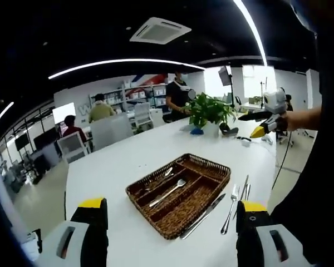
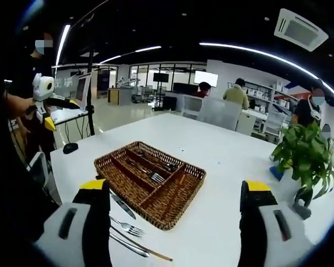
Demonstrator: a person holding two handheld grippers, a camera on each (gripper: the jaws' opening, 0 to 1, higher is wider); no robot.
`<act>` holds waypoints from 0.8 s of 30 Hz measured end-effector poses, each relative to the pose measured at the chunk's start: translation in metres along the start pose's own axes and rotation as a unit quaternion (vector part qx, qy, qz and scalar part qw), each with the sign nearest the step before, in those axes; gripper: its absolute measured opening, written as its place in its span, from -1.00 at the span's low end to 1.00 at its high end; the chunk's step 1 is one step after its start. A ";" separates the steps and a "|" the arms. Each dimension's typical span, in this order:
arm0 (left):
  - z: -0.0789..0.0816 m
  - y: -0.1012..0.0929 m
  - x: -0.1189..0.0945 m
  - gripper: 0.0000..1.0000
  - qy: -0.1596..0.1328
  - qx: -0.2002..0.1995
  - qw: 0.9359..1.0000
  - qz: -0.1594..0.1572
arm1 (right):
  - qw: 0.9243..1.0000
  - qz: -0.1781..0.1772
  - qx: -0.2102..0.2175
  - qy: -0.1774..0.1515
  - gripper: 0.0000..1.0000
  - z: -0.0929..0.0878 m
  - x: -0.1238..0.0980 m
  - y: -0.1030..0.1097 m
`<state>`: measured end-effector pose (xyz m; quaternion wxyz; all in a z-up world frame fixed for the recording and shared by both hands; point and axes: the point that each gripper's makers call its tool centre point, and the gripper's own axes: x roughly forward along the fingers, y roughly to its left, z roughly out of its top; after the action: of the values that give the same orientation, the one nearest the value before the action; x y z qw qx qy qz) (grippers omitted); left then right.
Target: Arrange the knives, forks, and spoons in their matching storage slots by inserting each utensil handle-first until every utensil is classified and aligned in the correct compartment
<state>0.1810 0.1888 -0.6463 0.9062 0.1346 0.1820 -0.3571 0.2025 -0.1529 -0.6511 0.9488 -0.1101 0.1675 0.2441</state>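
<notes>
Gaping wide and empty, the left hand-held gripper (image 1: pixel 170 214) and right hand-held gripper (image 2: pixel 175 194) are held over the white worktop (image 1: pixel 128 156). Beyond them the wicker tray (image 1: pixel 209 164) lies well inside the edges, bare surface all around. A knife (image 1: pixel 203 216) and fork (image 1: pixel 230 208) lie just beside it. Utensils inside are hard to sort. A plant (image 1: pixel 210 111) stands farther off.

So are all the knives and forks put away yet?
Not yet. A few utensils lie inside the brown wicker tray, including a silver spoon. Both grippers are open and empty. A knife and fork wait on the white table beside the tray.
</notes>
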 end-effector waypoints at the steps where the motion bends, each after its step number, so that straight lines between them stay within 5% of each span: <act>1: -0.005 -0.001 0.001 1.00 0.008 0.004 1.000 -0.005 | 1.000 0.000 -0.004 0.003 0.96 -0.001 0.000 0.001; 24: -0.026 -0.024 0.018 0.99 0.025 -0.004 0.999 -0.033 | 1.000 0.019 -0.020 0.009 0.98 -0.015 -0.003 0.008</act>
<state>0.1702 0.1713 -0.6799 0.8895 0.1342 0.2107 -0.3825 0.1924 -0.1518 -0.6645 0.9400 -0.1281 0.1731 0.2647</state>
